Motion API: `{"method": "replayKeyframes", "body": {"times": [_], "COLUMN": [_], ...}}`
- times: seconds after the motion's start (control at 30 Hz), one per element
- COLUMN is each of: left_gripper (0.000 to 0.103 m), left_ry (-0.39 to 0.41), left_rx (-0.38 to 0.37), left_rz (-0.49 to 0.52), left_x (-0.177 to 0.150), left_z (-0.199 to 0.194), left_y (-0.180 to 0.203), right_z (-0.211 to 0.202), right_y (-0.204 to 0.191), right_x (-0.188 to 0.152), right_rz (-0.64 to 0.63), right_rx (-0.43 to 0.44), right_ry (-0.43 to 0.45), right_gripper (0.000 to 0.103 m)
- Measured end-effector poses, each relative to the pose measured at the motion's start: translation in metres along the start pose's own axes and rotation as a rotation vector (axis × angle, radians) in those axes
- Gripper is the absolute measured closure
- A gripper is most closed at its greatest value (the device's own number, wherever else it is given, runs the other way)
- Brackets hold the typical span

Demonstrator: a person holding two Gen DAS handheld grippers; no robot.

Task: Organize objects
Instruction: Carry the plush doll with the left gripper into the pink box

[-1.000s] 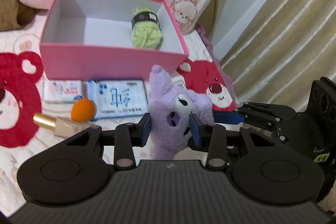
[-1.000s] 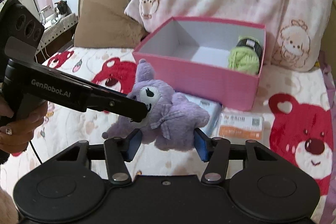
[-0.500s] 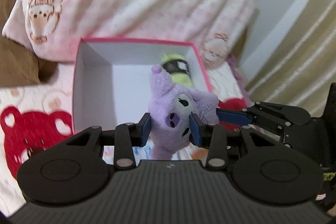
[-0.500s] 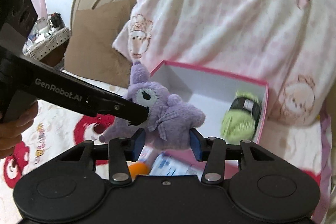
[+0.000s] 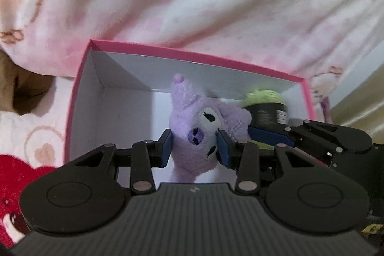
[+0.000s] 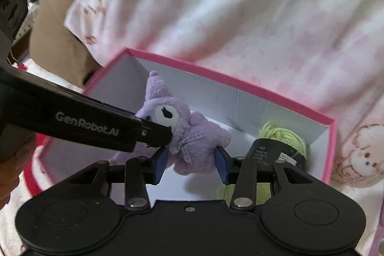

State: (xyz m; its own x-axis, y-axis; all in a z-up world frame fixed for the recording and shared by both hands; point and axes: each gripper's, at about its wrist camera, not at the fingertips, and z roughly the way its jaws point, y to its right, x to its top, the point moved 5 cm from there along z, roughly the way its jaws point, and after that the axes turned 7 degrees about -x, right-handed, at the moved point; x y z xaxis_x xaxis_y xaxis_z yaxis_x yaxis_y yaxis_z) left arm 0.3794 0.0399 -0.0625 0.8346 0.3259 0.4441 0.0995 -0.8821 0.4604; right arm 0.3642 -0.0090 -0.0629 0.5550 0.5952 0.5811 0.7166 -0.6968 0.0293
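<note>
The left tool (image 5: pixel 194 150) is clamped on the purple plush toy's (image 5: pixel 192 116) head above the pink box (image 5: pixel 192 55); the right tool (image 6: pixel 190 166) has just been closing, its pads squeezing the toy's body beside the green yarn (image 6: pixel 283 136).

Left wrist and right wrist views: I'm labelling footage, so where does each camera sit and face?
Left wrist: on the left hand-held gripper, angled down into the pink cardboard box; right hand-held gripper at right.
Right wrist: on the right hand-held gripper, same aim; a hand at left.
Shared: purple plush toy, green yarn ball.
</note>
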Motion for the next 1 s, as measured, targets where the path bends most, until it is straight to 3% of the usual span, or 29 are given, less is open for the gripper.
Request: {"method": "replayKeyframes", "body": {"times": [0.07, 0.1, 0.13, 0.33, 0.4, 0.47, 0.6, 0.7, 0.8, 0.87, 0.97, 1.0], "left_gripper": [0.064, 0.067, 0.068, 0.067, 0.067, 0.067, 0.067, 0.062, 0.059, 0.059, 0.062, 0.071], "left_ry": [-0.012, -0.026, -0.042, -0.045, -0.051, -0.056, -0.038, -0.037, -0.057, -0.068, -0.058, -0.050], "left_rx": [-0.004, -0.022, -0.050, -0.041, -0.003, 0.021, 0.008, 0.021, 0.035, 0.042, 0.037, 0.025], "left_rz": [-0.026, -0.036, -0.056, -0.074, -0.062, -0.059, -0.044, -0.023, -0.035, -0.053, -0.073, -0.080], "left_x": [0.004, 0.006, 0.007, 0.012, 0.011, 0.008, 0.003, -0.002, -0.007, -0.008, -0.006, -0.004], "left_z": [0.013, 0.020, 0.025, 0.048, 0.052, 0.054, 0.047, 0.043, 0.045, 0.049, 0.051, 0.050], "left_y": [-0.007, -0.010, -0.012, -0.013, -0.013, -0.014, -0.011, -0.009, -0.013, -0.016, -0.020, -0.022], "right_z": [0.012, 0.016, 0.020, 0.029, 0.026, 0.021, 0.019, 0.025, 0.035, 0.039, 0.042, 0.044], "right_y": [0.002, 0.001, 0.002, 0.003, 0.006, 0.009, 0.004, -0.005, -0.013, -0.020, -0.023, -0.023], "right_x": [0.002, 0.003, 0.004, 0.005, 0.004, 0.001, -0.009, -0.015, -0.020, -0.020, -0.015, -0.013], "right_rz": [0.001, 0.002, 0.012, -0.005, 0.002, 0.008, -0.025, -0.070, -0.073, -0.091, -0.082, -0.068], "right_rx": [-0.009, 0.005, 0.015, -0.031, -0.030, -0.001, 0.070, 0.075, 0.054, 0.052, 0.031, 0.033], "right_ry": [-0.020, -0.028, -0.044, -0.068, -0.059, -0.069, -0.120, -0.153, -0.186, -0.203, -0.211, -0.208], "right_gripper": [0.063, 0.088, 0.094, 0.094, 0.092, 0.087, 0.086, 0.080, 0.062, 0.059, 0.059, 0.060]}}
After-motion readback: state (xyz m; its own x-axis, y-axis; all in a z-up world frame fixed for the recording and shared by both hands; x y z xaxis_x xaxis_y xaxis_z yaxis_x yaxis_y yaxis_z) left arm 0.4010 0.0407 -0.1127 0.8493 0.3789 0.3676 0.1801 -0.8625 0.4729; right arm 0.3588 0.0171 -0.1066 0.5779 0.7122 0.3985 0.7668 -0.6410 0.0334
